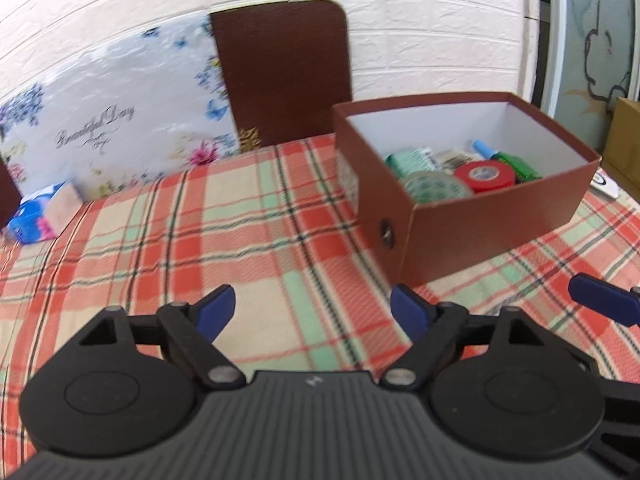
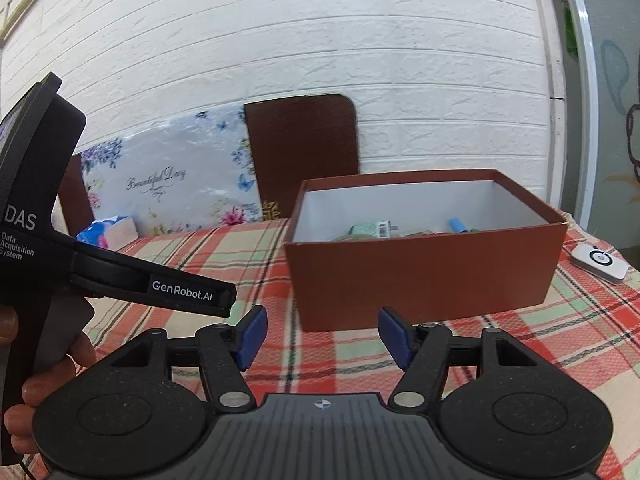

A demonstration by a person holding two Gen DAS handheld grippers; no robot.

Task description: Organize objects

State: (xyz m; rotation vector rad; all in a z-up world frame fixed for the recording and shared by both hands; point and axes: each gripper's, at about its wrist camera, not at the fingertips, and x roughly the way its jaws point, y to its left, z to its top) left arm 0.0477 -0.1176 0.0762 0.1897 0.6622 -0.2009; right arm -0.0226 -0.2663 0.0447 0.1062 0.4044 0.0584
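A brown open box with a white inside stands on the plaid tablecloth. Inside it lie a red tape roll, a green patterned roll, green packets and a blue tube. My left gripper stands open over bare cloth, in front and to the left of the box, with nothing between its blue pads. My right gripper is open too, just before the box's near wall and empty. One of its blue fingertips shows at the right edge of the left wrist view.
A floral board and a dark brown panel lean on the white brick wall behind the table. A blue tissue pack lies at the far left. A small white device rests right of the box. A hand holds the left gripper's body.
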